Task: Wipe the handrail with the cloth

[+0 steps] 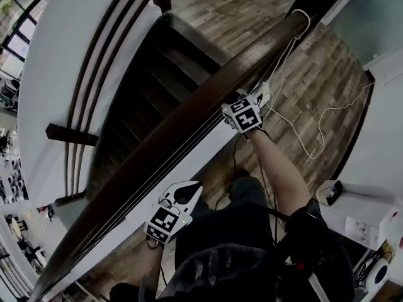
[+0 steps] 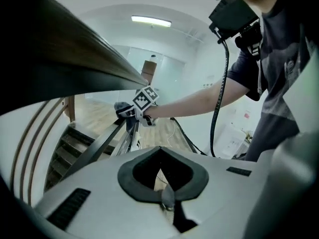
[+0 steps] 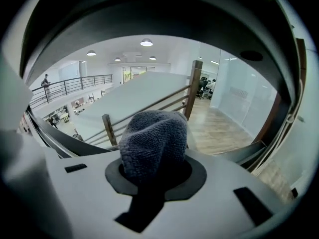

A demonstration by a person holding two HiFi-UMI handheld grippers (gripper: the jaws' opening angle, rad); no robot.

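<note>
Apparently grey, nubby, bunched cloth (image 3: 154, 143).

Long dark brown wooden handrail (image 1: 182, 124), glossy, running diagonally beside the stairs, small grey terry cloth (image 3: 154, 138), bunched into a rounded wad, pinched in the right claw (image 3: 155, 176), close against the rail's side

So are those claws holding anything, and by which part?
The right gripper is shut on the grey cloth, pinching its bunched lower part; the rest bulges past the jaws. The left gripper holds nothing.
</note>
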